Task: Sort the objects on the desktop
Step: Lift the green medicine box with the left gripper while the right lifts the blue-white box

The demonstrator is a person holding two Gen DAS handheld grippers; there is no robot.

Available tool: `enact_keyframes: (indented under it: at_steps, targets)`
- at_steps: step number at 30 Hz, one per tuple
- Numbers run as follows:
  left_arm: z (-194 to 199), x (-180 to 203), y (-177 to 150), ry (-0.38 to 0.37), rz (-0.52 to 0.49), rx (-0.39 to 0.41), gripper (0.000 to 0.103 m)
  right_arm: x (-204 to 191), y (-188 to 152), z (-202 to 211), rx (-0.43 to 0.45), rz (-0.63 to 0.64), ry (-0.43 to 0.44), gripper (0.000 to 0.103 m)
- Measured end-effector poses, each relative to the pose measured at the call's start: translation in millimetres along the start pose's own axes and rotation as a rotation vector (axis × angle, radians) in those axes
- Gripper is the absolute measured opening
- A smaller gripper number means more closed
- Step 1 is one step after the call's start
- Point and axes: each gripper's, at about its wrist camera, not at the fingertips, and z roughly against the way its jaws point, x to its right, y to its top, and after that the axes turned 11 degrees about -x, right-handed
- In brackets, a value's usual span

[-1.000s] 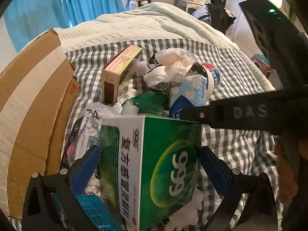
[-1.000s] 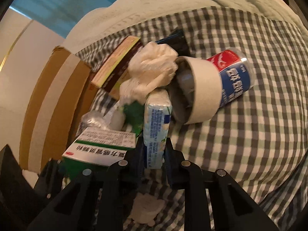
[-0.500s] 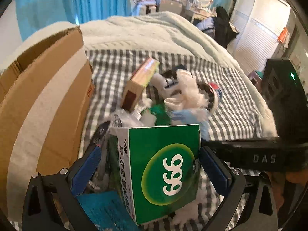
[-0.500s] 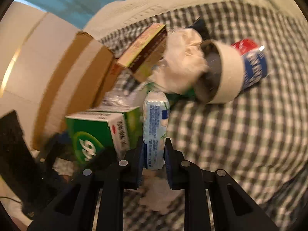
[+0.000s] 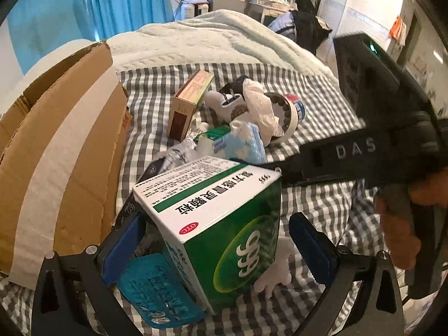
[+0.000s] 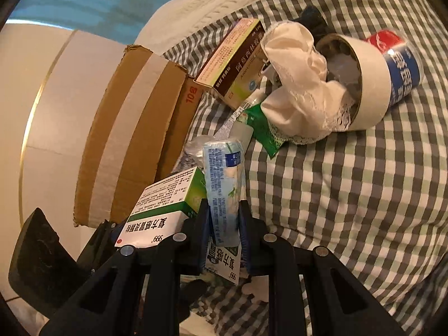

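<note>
Your right claw (image 6: 224, 224) pinches a soft, light tissue pack (image 6: 225, 184); your left claw (image 5: 215, 243) grips the rigid green medicine box (image 5: 218, 218) across its faces.

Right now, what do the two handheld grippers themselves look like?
The left gripper has black skeletal arms with silver rivets and blue pads. The right gripper has the same black, riveted build with dark blue pads. In the left wrist view its black body bears pale "DAS" lettering and a green indicator light.
</note>
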Motion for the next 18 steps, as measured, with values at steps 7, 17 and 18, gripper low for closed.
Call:
enact_keyframes:
  at_steps: [7, 17, 18]
  targets:
    - [-12, -1, 0, 0.072, 0.054, -0.036, 0.103, -14, -8, -6, -0.024, 0.035, -0.006, 0.019]
    - [-14, -6, -4, 0.121, -0.006, -0.018, 0.098, -19, -11, 11, 0.010, 0.050, 0.017, 0.019]
    - [-12, -7, -4, 0.105, -0.004, -0.015, 0.098, -19, -13, 13, 0.014, 0.054, -0.002, 0.019]
